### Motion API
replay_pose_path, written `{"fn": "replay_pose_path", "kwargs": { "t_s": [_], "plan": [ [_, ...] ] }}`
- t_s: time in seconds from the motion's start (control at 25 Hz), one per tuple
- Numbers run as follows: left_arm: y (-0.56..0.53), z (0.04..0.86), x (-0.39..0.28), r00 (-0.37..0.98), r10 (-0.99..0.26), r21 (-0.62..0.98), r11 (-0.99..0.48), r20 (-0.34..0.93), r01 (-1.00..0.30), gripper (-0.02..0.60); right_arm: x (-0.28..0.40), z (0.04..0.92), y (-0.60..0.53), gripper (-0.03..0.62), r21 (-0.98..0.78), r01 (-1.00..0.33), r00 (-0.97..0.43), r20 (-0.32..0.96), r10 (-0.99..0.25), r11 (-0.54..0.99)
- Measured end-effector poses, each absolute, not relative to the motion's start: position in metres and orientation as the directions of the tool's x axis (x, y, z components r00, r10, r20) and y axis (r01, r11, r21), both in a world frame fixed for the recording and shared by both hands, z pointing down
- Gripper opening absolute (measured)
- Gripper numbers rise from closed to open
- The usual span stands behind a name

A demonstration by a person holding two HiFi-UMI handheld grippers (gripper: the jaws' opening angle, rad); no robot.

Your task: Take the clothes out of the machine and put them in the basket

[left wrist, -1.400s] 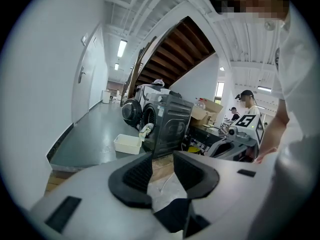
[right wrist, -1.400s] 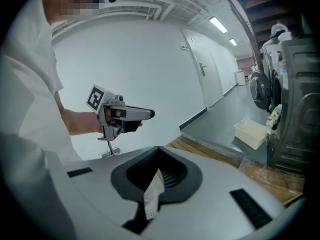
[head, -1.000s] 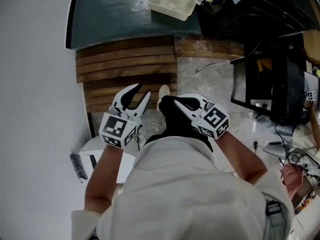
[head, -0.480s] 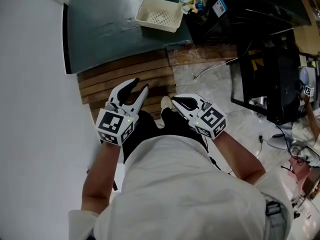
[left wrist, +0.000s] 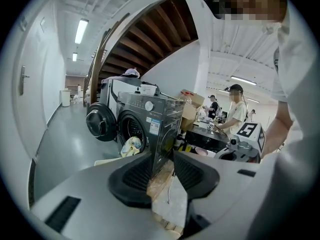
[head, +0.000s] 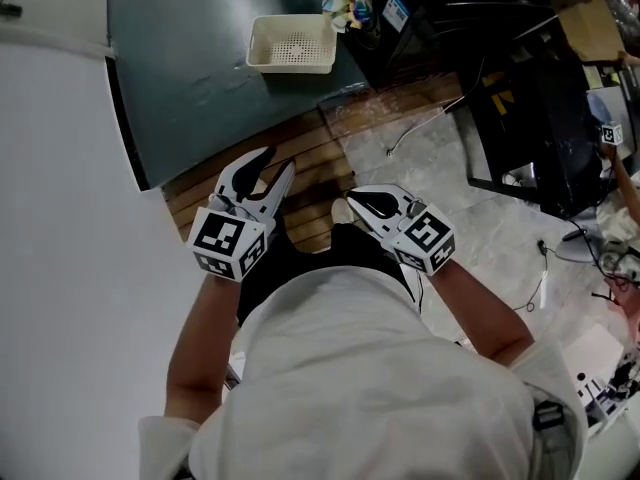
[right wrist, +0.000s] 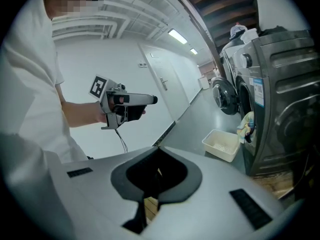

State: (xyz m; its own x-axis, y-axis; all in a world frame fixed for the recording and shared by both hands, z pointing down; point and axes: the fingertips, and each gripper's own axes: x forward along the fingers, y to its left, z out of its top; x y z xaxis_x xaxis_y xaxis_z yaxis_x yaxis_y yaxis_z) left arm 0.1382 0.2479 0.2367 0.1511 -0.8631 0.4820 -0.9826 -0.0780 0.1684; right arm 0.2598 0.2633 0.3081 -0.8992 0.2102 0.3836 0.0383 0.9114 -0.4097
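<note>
The dark washing machine (left wrist: 152, 121) stands with its round door (left wrist: 101, 121) swung open. A pale yellow and blue garment (left wrist: 131, 146) hangs out of the drum; it also shows in the head view (head: 350, 3) and the right gripper view (right wrist: 245, 125). The cream basket (head: 292, 45) sits on the grey floor before the machine, empty in the right gripper view (right wrist: 222, 144). My left gripper (head: 272, 171) is held out in front of my body, open, nothing between its pads. My right gripper (head: 352, 204) is beside it, shut and empty. Both are well short of the machine.
Wooden slats (head: 300, 168) cover the floor under the grippers, a stone slab (head: 430, 168) with a loose cable to their right. A white wall (head: 60, 218) runs along the left. A black rack (head: 530, 118) and clutter stand on the right. People work at a table (left wrist: 235, 114) behind.
Both grippers have risen and advanced over the slats. The basket and the machine have slid left and lower in the head view. The jaws of both stand as before.
</note>
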Motion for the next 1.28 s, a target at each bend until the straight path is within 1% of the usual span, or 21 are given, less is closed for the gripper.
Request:
{"fn": "replay_pose_path", "kwargs": {
  "t_s": [0.12, 0.32, 0.6, 0.92, 1.08, 1.28],
  "plan": [
    [0.236, 0.238, 0.127, 0.193, -0.856, 0.188, -0.114, 0.48, -0.976, 0.138, 0.252, 0.31, 0.254, 0.003, -0.411, -0.012, -0.899, 0.404, 0.171, 0.912],
    [0.22, 0.243, 0.089, 0.259, -0.836, 0.198, -0.184, 0.484, -0.963, 0.141, 0.208, 0.308, 0.242, 0.003, -0.404, -0.075, -0.9, 0.421, 0.113, 0.912],
    [0.18, 0.243, 0.018, 0.38, -0.809, 0.223, -0.311, 0.448, -0.924, 0.146, 0.125, 0.301, 0.224, 0.003, -0.386, -0.187, -0.894, 0.449, 0.006, 0.903],
    [0.153, 0.233, -0.057, 0.523, -0.726, 0.243, -0.465, 0.447, -0.852, 0.156, 0.034, 0.278, 0.21, 0.003, -0.359, -0.322, -0.873, 0.471, -0.128, 0.876],
    [0.139, 0.225, -0.081, 0.586, -0.674, 0.269, -0.523, 0.45, -0.809, 0.161, 0.011, 0.255, 0.206, 0.003, -0.353, -0.414, -0.848, 0.484, -0.215, 0.839],
    [0.118, 0.218, -0.095, 0.632, -0.628, 0.278, -0.575, 0.454, -0.77, 0.189, -0.006, 0.232, 0.204, 0.003, -0.342, -0.485, -0.821, 0.495, -0.284, 0.805]
  ]
}}
